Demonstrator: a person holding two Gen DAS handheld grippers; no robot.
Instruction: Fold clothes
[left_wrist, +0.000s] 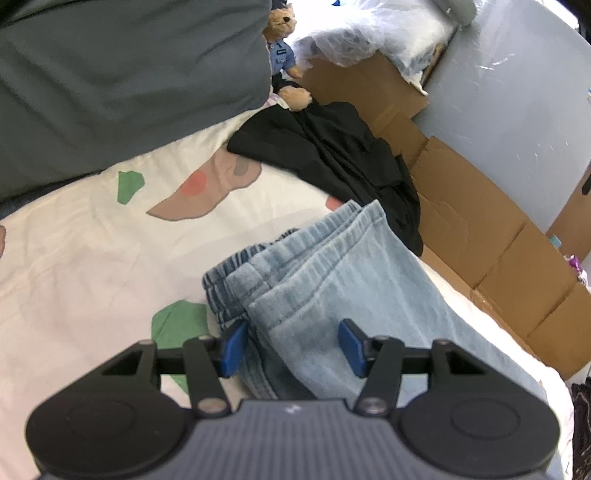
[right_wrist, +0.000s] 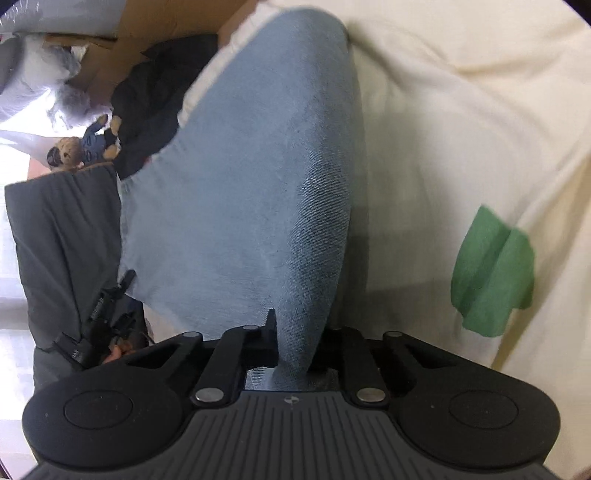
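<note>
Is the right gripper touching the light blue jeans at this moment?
Touching. The right wrist view shows the right gripper with its jaws closed on a fold of the jeans, the denim pinched between them.

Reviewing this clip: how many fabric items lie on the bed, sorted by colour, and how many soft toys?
Light blue: 1, the jeans
Black: 1, the black garment
Dark grey: 1, the grey fabric; what kind of item it is cannot be told
Soft toys: 1, the teddy bear
Total: 4
</note>
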